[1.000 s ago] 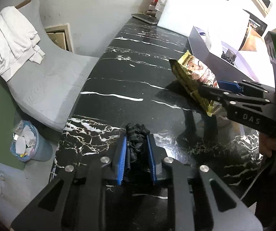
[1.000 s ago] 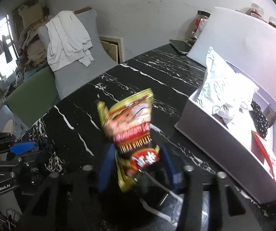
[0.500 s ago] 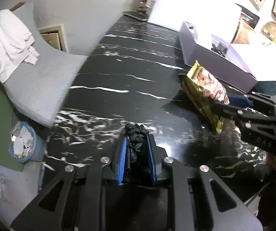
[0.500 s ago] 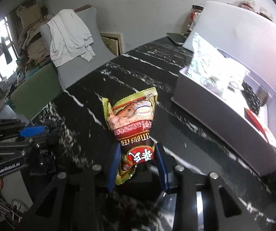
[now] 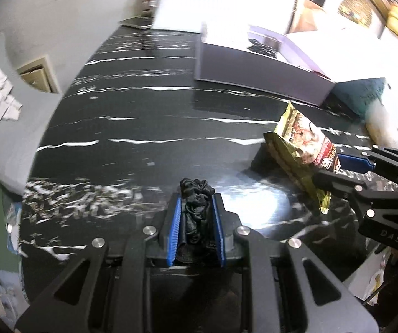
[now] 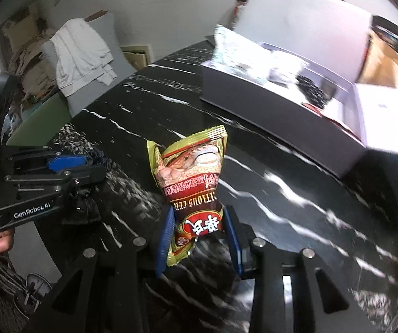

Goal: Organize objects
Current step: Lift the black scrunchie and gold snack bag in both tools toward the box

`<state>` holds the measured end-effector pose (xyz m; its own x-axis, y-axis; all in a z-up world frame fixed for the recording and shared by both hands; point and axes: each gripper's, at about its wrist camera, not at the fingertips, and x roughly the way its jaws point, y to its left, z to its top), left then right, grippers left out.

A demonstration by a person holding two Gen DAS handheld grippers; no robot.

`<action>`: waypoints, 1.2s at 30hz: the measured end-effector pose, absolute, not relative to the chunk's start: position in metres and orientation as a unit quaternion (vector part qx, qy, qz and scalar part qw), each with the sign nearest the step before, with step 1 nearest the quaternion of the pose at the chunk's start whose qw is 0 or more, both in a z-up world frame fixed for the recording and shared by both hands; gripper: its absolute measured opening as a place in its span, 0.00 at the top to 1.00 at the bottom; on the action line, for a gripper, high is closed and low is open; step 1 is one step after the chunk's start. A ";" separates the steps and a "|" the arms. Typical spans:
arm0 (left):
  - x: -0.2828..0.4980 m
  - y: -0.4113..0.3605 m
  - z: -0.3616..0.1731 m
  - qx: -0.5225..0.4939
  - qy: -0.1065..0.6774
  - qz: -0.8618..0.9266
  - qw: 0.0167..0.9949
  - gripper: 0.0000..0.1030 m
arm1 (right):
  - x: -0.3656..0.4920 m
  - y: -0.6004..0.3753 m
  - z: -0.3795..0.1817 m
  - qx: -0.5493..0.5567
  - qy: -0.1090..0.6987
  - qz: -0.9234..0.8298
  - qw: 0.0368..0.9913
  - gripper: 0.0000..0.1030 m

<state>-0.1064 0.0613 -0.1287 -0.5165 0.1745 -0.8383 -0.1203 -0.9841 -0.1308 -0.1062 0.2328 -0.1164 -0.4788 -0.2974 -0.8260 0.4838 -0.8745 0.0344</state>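
Change: box (image 5: 262, 75) now sits nearer in both views than a moment ago; you have carried both loads across the counter (image 5: 132, 116) toward it.
Meaning: both items look ready to be dropped in.
Left gripper (image 5: 196, 222): jaws nearly together, clamped on the black scrunchie (image 5: 196, 197).
Right gripper (image 6: 199, 236): jaws partly apart, pinching the snack packet (image 6: 192, 177) by its lower end, above the counter.

Black scrunchie (image 5: 196, 211), gold-and-red snack packet (image 6: 193, 183), white-veined black table (image 5: 143, 127).
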 end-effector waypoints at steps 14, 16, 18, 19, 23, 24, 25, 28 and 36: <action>-0.097 0.105 -0.127 -0.481 0.010 0.867 0.127 0.61 | -0.085 0.260 -0.118 0.453 0.090 -0.864 0.202 0.63; -0.094 0.102 -0.125 -0.478 0.010 0.869 0.128 0.54 | -0.085 0.259 -0.119 0.453 0.092 -0.864 0.201 0.60; -0.090 0.101 -0.121 -0.474 0.008 0.872 0.125 0.40 | -0.085 0.258 -0.121 0.454 0.097 -0.862 0.203 0.50; -0.087 0.100 -0.118 -0.470 0.009 0.874 0.122 0.33 | -0.084 0.256 -0.122 0.456 0.100 -0.860 0.205 0.49; -0.075 0.095 -0.113 -0.463 0.013 0.878 0.118 0.30 | -0.086 0.252 -0.128 0.457 0.101 -0.859 0.208 0.44; -0.073 0.093 -0.112 -0.464 0.012 0.878 0.118 0.30 | -0.086 0.252 -0.129 0.456 0.099 -0.859 0.208 0.43; -0.070 0.091 -0.113 -0.465 0.010 0.877 0.119 0.30 | -0.087 0.252 -0.130 0.456 0.098 -0.860 0.208 0.42; -0.064 0.085 -0.116 -0.470 0.004 0.874 0.121 0.29 | -0.087 0.251 -0.133 0.458 0.098 -0.859 0.204 0.41; -0.058 0.093 -0.128 -0.485 0.007 0.862 0.145 0.27 | -0.084 0.247 -0.137 0.452 0.104 -0.861 0.207 0.35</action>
